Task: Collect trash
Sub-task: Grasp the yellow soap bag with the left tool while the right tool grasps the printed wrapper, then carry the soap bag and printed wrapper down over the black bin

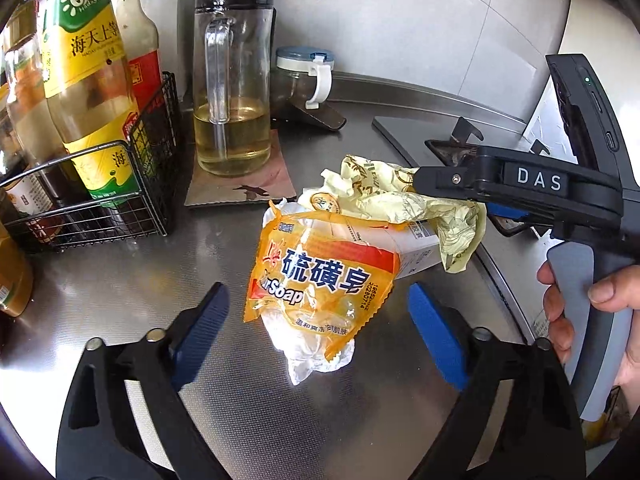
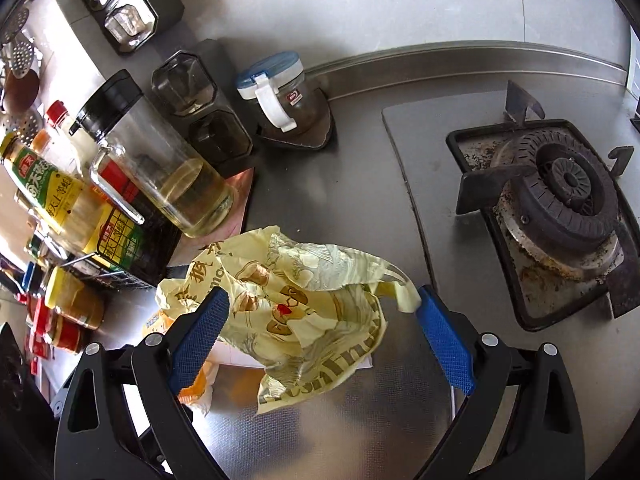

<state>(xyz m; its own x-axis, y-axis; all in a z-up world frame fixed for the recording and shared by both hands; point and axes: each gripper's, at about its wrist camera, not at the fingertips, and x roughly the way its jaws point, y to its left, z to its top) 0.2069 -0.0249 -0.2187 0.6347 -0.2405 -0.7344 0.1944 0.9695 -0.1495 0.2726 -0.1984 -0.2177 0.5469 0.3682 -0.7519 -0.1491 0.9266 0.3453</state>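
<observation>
An orange soap wrapper (image 1: 320, 280) with crumpled white plastic (image 1: 312, 356) under it lies on the steel counter (image 1: 120, 280). My left gripper (image 1: 320, 332) stands open around it, and its blue pads (image 1: 204, 332) are clear of it on both sides. Behind it, a crumpled pale yellow wrapper (image 2: 304, 300) lies over a white carton (image 1: 416, 248). My right gripper (image 2: 322, 340) straddles the yellow wrapper with its jaws wide, the pads (image 2: 444, 344) at the wrapper's edges without squeezing it. It comes in from the right in the left wrist view (image 1: 424, 184), held by a hand (image 1: 568, 312).
A wire basket (image 1: 152, 184) of sauce bottles stands at the left, and an oil jug (image 1: 232, 120) and a blue-lidded jar (image 1: 304, 76) stand behind the trash. Dark spice jars (image 2: 192, 100) line the back wall. A dirty gas burner (image 2: 560, 184) sits at the right.
</observation>
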